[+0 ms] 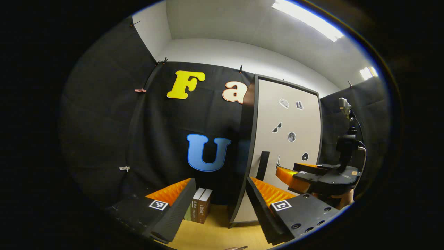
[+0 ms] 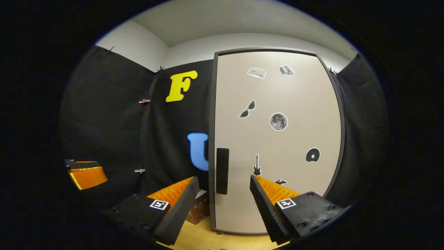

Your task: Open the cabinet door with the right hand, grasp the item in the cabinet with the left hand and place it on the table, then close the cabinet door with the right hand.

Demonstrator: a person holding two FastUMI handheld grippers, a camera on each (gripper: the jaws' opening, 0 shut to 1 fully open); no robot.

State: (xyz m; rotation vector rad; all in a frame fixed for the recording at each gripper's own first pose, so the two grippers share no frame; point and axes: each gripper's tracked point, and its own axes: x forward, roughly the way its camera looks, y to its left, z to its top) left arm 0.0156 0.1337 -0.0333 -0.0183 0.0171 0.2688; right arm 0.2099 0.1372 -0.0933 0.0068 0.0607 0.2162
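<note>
The tall pale cabinet door [image 2: 277,139] with stickers is closed, and its dark vertical handle [image 2: 222,171] sits near the left edge. My right gripper [image 2: 223,178] is open and faces the handle from a short distance, touching nothing. In the left gripper view the cabinet [image 1: 288,139] stands to the right, seen at an angle, with the handle [image 1: 263,166] on it. My left gripper [image 1: 221,180] is open and empty, pointing at the booth wall left of the cabinet. The right gripper [image 1: 288,171] shows in front of the door. Whatever is inside the cabinet is hidden.
Two books [image 1: 201,205] stand upright on the wooden table [image 1: 215,232] just left of the cabinet. A brown box [image 2: 199,208] shows there in the right gripper view. The left gripper [image 2: 85,172] hangs off to the far left. Black cloth walls surround the booth.
</note>
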